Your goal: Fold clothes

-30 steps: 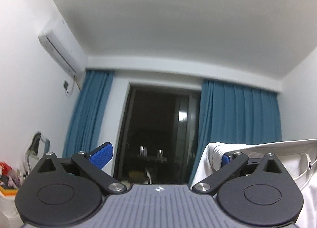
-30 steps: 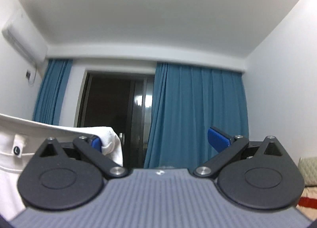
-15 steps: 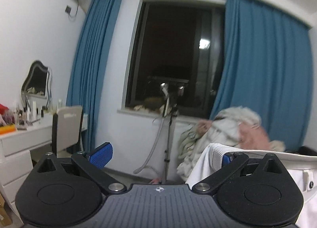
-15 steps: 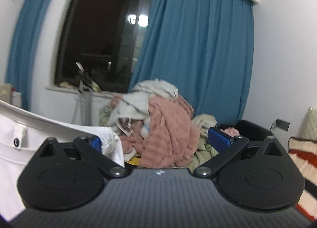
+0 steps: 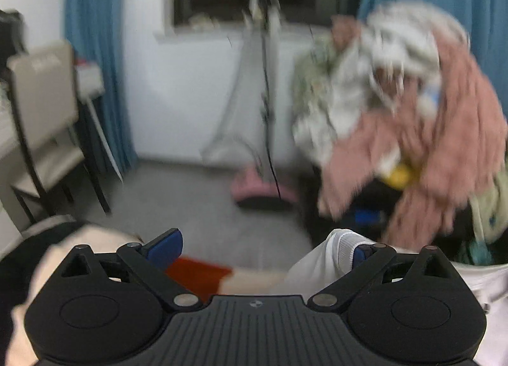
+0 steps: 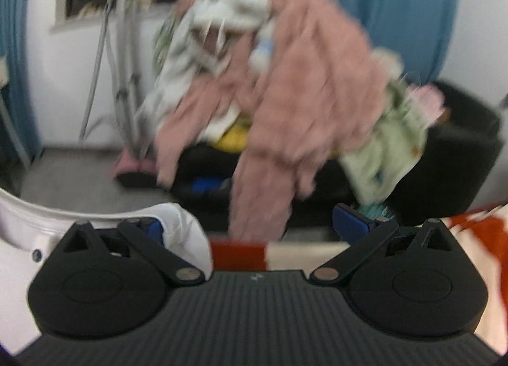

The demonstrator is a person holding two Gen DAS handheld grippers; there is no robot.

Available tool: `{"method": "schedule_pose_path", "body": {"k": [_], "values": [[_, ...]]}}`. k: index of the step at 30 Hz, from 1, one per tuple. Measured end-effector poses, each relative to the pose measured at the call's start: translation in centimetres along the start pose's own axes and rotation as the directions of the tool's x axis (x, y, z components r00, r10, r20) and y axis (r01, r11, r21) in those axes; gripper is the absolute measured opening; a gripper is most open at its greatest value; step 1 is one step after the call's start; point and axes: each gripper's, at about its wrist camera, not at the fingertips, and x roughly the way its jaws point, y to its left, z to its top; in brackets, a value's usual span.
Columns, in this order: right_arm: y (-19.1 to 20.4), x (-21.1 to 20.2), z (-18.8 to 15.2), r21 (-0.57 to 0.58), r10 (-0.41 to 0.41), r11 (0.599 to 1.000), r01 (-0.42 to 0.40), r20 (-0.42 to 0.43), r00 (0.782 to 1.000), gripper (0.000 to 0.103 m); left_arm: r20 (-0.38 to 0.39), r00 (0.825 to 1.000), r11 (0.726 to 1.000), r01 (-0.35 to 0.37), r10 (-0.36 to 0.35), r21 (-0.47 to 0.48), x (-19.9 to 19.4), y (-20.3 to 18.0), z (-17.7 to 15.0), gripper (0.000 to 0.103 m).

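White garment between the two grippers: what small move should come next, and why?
Probably lower both together to lay it flat. The white garment hangs only over the inner finger of the left gripper and of the right gripper, both jaws wide open, and a red and cream blanket lies below.

Both views motion-blurred. Heap of clothes [image 6: 285, 57] smeared, single items not separable; dark seat under it mostly covered. White garment [image 5: 327, 258] cut off at 4 o'clock edge in left view, at 8 o'clock edge in right view [image 6: 19, 239]; drapes over one blue pad per gripper. Chair [image 5: 41, 118] clipped at 9 o'clock. Red-and-cream cloth [image 6: 241, 253] mostly hidden behind gripper bodies.
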Motion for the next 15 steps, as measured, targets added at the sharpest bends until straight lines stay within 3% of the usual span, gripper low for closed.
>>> {"method": "schedule_pose_path", "body": {"k": [4, 6, 10, 12, 15], "values": [[1.1, 2.8, 0.4, -0.030, 0.089, 0.995, -0.095, -0.162, 0.983, 0.103, -0.161, 0.986, 0.996, 0.050, -0.036, 0.080, 3.1, 0.5, 0.6, 0.100], [1.7, 3.0, 0.6, -0.028, 0.145, 0.988, -0.154, -0.216, 0.966, 0.103, -0.217, 0.974, 0.993, 0.081, -0.061, 0.084, 2.2, 0.8, 1.2, 0.100], [2.7, 1.8, 1.1, 0.047, 0.277, 0.960, -0.275, -0.263, 0.924, 0.103, -0.338, 0.929, 0.978, 0.192, -0.153, 0.085, 1.4, 0.4, 3.3, 0.102], [3.3, 1.1, 1.7, 0.062, 0.316, 0.949, -0.311, -0.252, 0.915, 0.103, -0.327, 0.933, 0.973, 0.199, -0.152, 0.114, 0.2, 0.4, 3.8, 0.102], [3.7, -1.2, 2.5, 0.083, 0.317, 0.948, -0.307, -0.178, 0.932, 0.103, -0.255, 0.948, 0.965, 0.228, -0.191, 0.126, -3.4, 0.7, 4.0, 0.102]]}}
